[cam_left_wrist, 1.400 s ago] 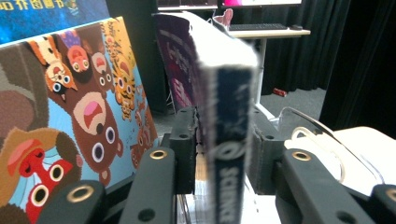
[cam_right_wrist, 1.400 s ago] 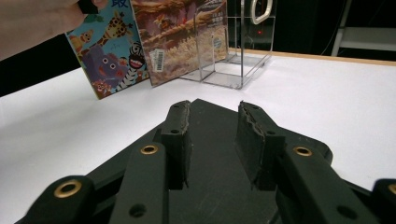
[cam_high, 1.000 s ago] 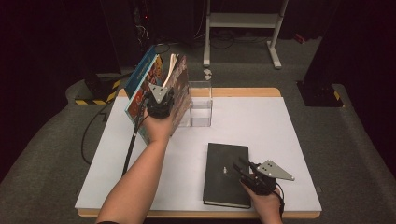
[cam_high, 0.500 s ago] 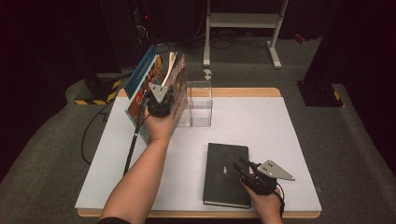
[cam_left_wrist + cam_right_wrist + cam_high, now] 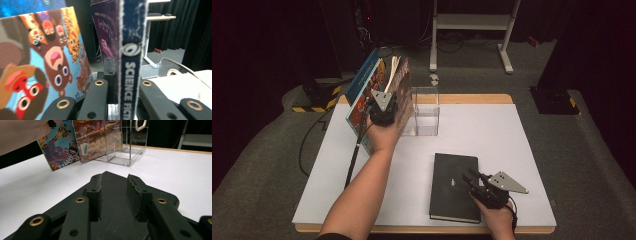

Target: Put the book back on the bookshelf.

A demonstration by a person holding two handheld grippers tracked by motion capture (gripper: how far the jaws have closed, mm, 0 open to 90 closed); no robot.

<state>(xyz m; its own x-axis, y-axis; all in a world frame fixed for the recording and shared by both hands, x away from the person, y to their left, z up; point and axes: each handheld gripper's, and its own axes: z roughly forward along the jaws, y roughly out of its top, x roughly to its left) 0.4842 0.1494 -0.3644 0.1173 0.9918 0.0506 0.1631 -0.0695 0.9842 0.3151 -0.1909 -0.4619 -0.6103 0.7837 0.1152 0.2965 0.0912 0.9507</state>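
Upper left of the high view: left gripper (image 5: 382, 111), jaws pinching the spine of the science fiction book (image 5: 131, 50), held upright among leaning picture books (image 5: 364, 95) beside the clear box (image 5: 426, 112). Lower right: right gripper (image 5: 476, 182), jaws partly spread, resting over the black notebook (image 5: 452, 175).

Lab or studio test bay, not a home. Black curtains (image 5: 175, 27) all round, grey carpet (image 5: 592, 150), hazard-striped tape (image 5: 304, 108) at 10 o'clock. White metal stand (image 5: 472, 22) at 12 o'clock, loose cables (image 5: 307, 145) on the floor.
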